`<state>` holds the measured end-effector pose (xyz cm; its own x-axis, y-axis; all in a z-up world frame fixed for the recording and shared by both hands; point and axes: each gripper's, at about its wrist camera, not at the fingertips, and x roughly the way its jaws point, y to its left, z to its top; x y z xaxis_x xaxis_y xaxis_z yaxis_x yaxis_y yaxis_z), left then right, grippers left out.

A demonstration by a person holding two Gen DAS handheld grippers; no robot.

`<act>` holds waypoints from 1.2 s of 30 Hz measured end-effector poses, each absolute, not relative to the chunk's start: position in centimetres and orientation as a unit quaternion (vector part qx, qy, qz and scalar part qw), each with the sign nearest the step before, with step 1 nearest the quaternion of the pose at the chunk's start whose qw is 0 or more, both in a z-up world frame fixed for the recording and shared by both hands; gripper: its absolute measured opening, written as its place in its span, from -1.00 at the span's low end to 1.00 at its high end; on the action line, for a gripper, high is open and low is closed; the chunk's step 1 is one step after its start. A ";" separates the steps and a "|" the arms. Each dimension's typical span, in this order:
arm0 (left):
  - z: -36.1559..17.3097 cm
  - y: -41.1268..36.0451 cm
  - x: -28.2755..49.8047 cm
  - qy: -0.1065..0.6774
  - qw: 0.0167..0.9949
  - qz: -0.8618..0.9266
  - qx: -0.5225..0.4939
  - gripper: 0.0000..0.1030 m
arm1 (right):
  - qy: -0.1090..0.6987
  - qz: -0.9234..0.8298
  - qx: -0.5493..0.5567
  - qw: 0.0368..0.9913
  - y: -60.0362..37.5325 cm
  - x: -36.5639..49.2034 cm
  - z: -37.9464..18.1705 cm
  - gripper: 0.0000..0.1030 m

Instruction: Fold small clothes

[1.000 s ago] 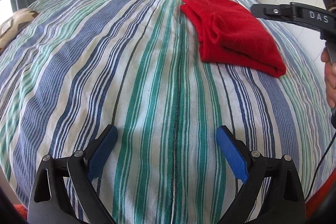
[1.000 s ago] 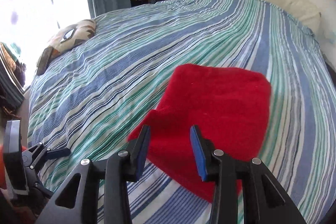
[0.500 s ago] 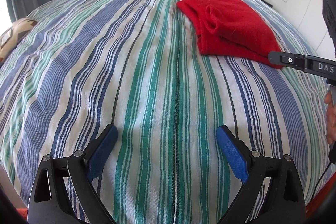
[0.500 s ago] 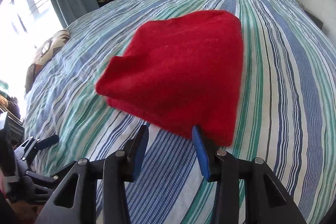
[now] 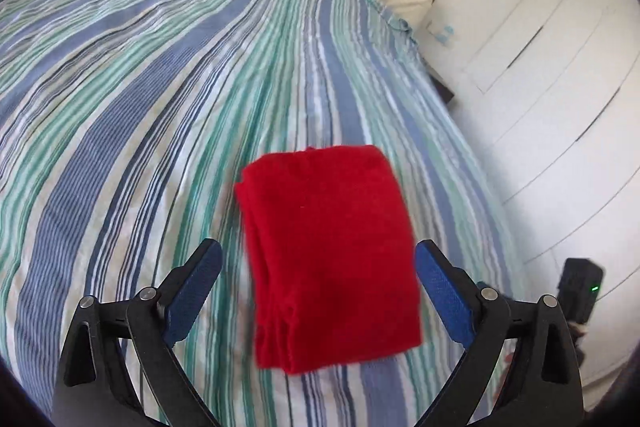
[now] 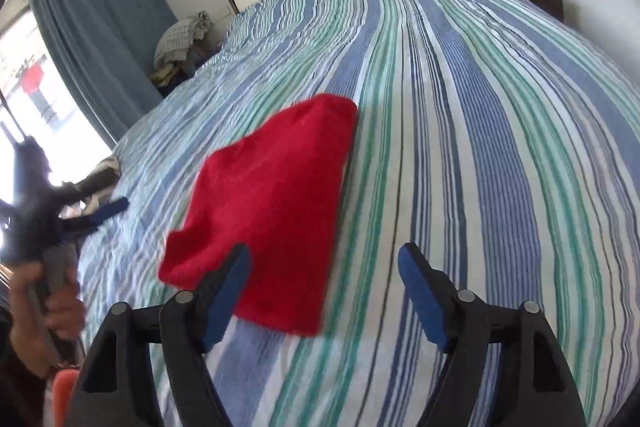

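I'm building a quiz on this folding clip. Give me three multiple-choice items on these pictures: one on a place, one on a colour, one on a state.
1. Where does the cloth lie?
A. on the striped bed
B. on the floor
C. on the pillow

2. What colour is the cloth?
A. green
B. red
C. yellow

3. How does the right tool stand?
A. shut on the cloth
B. shut on nothing
C. open, holding nothing

Answers: 1 A, both views show it flat on the bedcover; 2 B, it is plain red in both views; 3 C, its blue pads stand wide apart, having just opened, with nothing gripped.
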<state>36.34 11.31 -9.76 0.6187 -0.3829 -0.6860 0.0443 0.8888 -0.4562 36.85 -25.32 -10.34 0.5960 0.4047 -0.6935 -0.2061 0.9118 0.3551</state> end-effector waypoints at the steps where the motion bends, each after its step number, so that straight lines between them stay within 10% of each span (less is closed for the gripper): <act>1: -11.3 11.1 37.3 0.433 0.874 -0.107 -0.191 0.89 | 0.420 0.186 0.139 0.877 -25.1 38.4 -10.6 0.61; 10: -18.4 9.0 39.5 0.525 0.829 -0.104 -0.161 0.81 | 0.498 0.234 0.235 0.801 -20.9 46.7 -20.1 0.53; 12: -18.5 9.0 39.7 0.525 0.829 -0.095 -0.166 -0.08 | 0.490 0.242 0.241 0.802 -20.3 46.7 -19.7 -0.28; 15: -16.4 9.2 39.9 0.517 0.826 -0.108 -0.196 -0.65 | 0.475 0.234 0.183 0.829 -18.9 46.0 -16.6 -0.43; 23: -4.2 8.4 39.0 0.408 0.879 -0.171 -0.180 -0.65 | 0.353 0.250 0.114 0.895 -17.9 43.3 -2.4 -0.45; 28: -8.2 7.0 39.3 0.482 0.849 -0.157 -0.151 -0.31 | 0.401 0.224 0.154 0.875 -18.9 42.9 -4.2 -0.34; 32: -14.8 7.3 34.8 0.556 0.826 -0.068 -0.062 -0.25 | 0.509 0.127 0.118 0.843 -21.8 40.1 -12.6 0.43; 34: -14.3 7.2 30.5 0.534 0.843 -0.059 -0.022 -0.06 | 0.499 0.097 0.101 0.855 -23.8 36.7 -13.5 0.44; 36: -12.6 6.8 26.1 0.499 0.866 -0.043 0.014 0.75 | 0.485 0.084 0.084 0.866 -25.4 33.4 -13.0 0.72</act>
